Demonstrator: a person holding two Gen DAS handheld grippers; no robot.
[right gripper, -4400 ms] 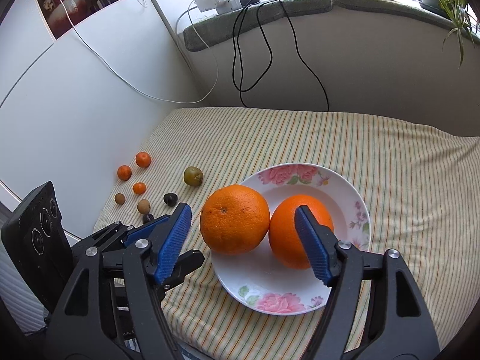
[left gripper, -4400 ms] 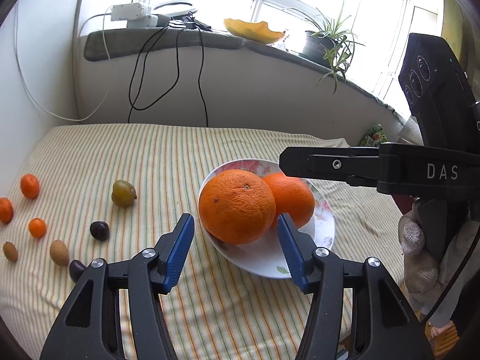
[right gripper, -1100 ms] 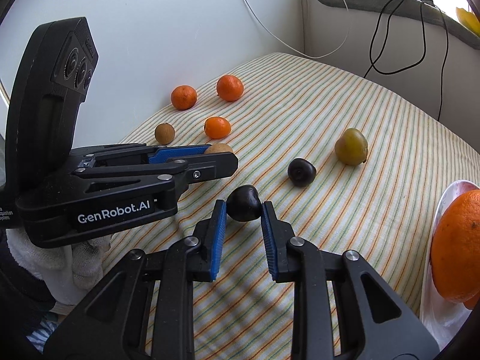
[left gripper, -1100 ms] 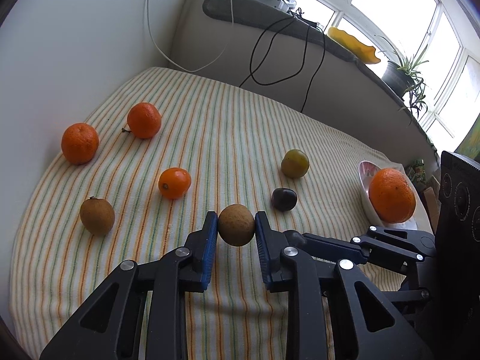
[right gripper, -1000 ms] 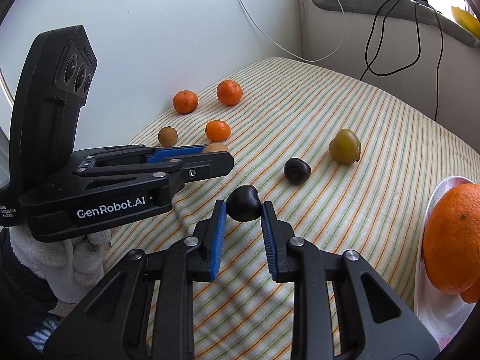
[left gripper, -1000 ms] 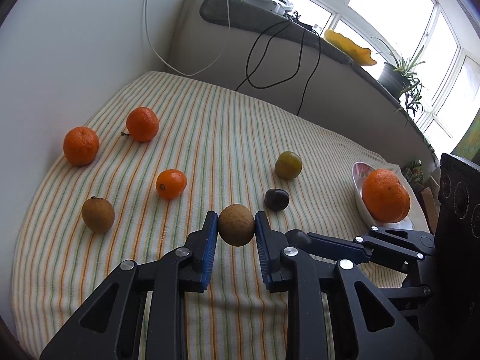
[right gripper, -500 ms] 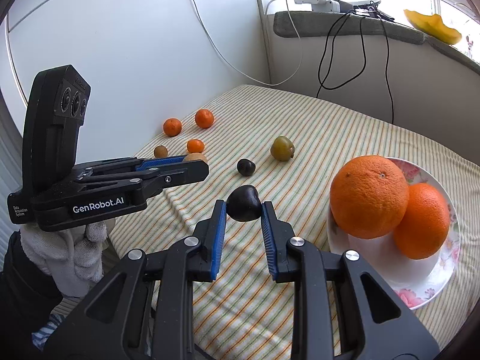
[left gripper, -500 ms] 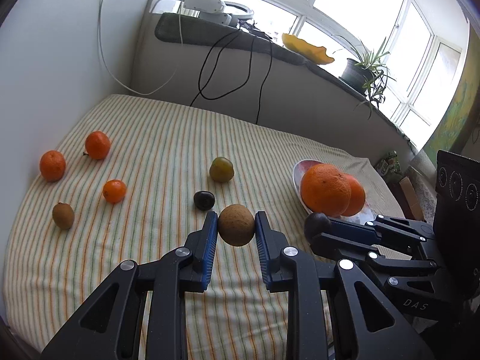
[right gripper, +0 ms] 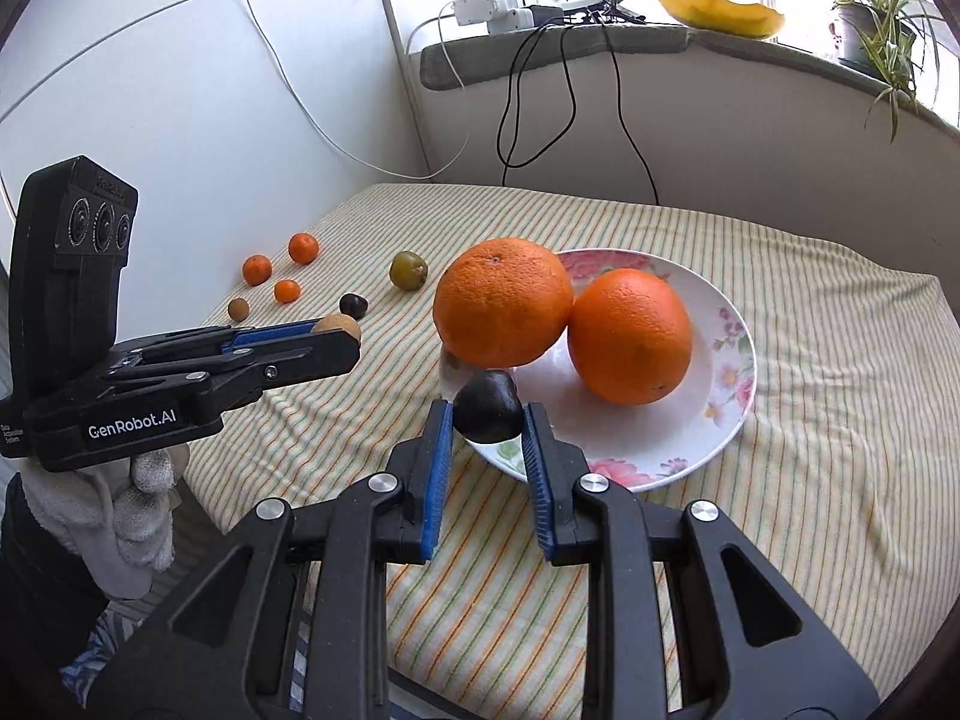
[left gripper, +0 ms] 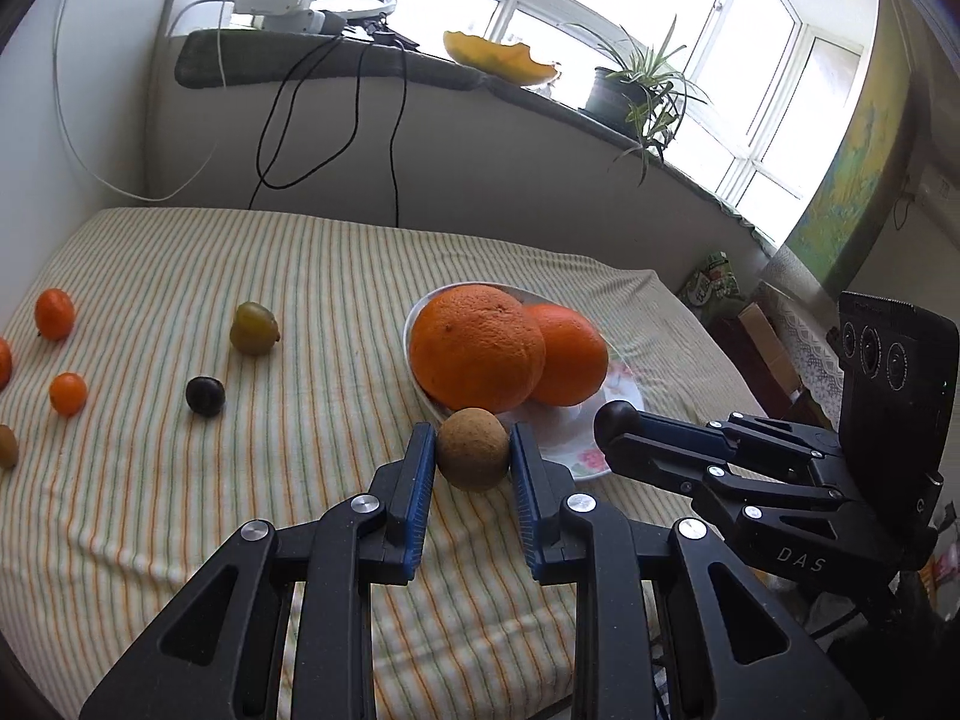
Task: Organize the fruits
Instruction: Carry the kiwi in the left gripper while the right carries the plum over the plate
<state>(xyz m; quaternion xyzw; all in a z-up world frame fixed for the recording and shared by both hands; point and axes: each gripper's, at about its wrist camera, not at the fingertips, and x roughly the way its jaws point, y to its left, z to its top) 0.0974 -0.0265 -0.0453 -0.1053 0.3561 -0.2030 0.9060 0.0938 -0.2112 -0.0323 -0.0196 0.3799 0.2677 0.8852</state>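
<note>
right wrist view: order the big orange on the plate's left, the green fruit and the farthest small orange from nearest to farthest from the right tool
1. Big orange, on the plate, just beyond the right tool.
2. Green fruit, on the cloth, further left.
3. Small orange, far left near the wall.

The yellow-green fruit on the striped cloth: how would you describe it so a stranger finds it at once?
Start at the flowered plate holding two big oranges, then look left along the striped cloth. The first loose fruit is the yellow-green fruit, beside a dark plum. It alone is olive-coloured; the others are orange, brown or near black.
</note>
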